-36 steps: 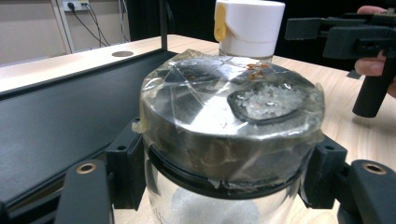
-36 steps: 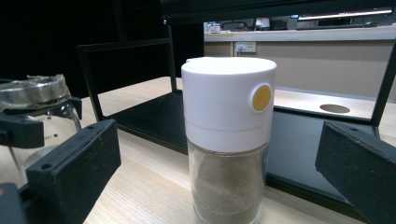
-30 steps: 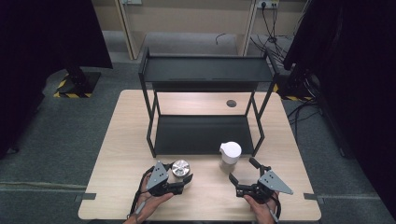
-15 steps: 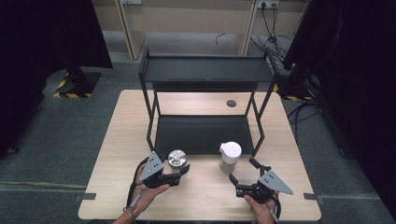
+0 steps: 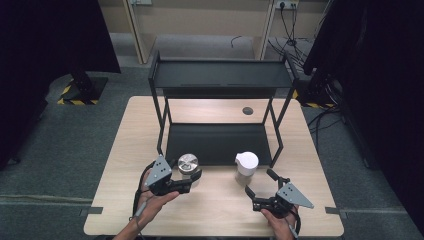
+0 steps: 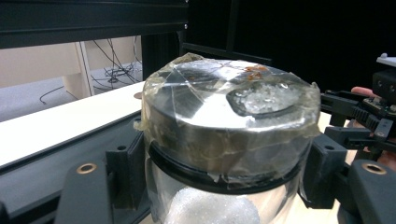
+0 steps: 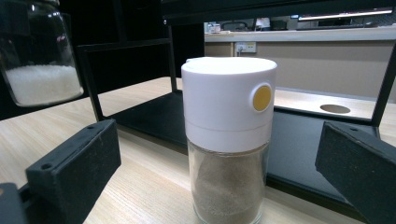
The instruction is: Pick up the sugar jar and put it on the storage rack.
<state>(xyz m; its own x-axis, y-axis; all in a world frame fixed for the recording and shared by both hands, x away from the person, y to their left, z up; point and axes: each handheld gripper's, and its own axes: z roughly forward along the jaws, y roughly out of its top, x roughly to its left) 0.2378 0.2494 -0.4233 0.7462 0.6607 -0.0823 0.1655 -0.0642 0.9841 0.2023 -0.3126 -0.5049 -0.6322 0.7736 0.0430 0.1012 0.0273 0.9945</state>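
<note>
Glass jar [image 5: 188, 165] with a taped metal lid, part full of white grains, clamped in the left gripper [image 5: 192, 176] just below the lid and held off the table [image 5: 120, 150], just in front of the rack's [image 5: 220, 80] lower shelf. Probably fairly heavy for its size, rigid, smooth and breakable; best gripped on the glass wall under the lid's rim, as now, so the rim checks any slip, and kept upright since the tape looks loose and wrinkled. White-capped shaker [image 5: 246, 164] of brownish powder standing on the table to the right, near the shelf edge. Right gripper [image 5: 259, 188] behind it, jaws wide apart, touching nothing.
</note>
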